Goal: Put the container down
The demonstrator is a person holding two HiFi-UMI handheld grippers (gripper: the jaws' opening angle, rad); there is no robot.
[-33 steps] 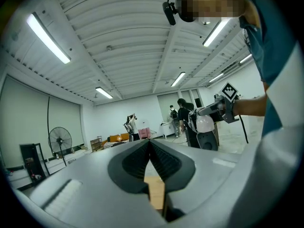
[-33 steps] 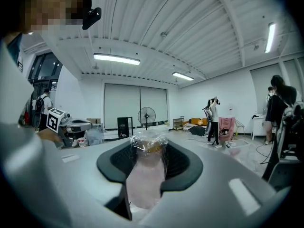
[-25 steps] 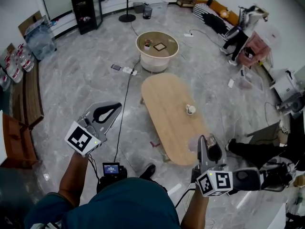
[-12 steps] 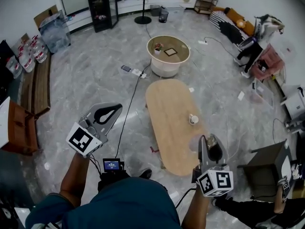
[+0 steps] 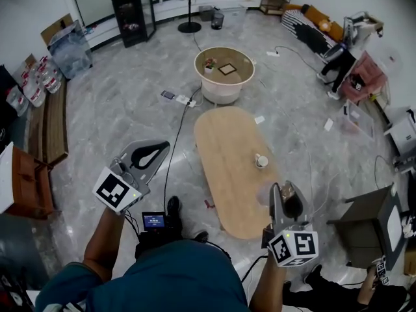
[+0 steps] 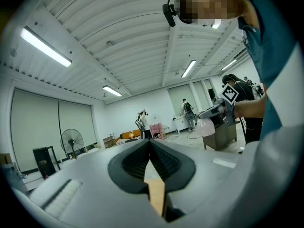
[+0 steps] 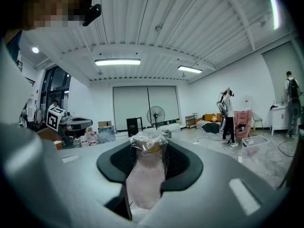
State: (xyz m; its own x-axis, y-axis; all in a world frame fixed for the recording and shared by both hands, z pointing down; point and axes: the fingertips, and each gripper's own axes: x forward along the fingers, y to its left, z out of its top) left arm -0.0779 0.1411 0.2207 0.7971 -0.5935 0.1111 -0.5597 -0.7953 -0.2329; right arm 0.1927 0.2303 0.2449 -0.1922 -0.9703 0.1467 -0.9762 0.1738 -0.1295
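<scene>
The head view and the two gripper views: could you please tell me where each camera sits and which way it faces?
Head view: on the person's head, facing steeply down at the oval table; both forearms show.
Left gripper view: on the left hand-held gripper, facing along its shut jaws and upward; the person's torso shows at right.
Right gripper view: on the right hand-held gripper, facing along jaws clamped on the container.
Shared: both gripper views show the standing fan.
</scene>
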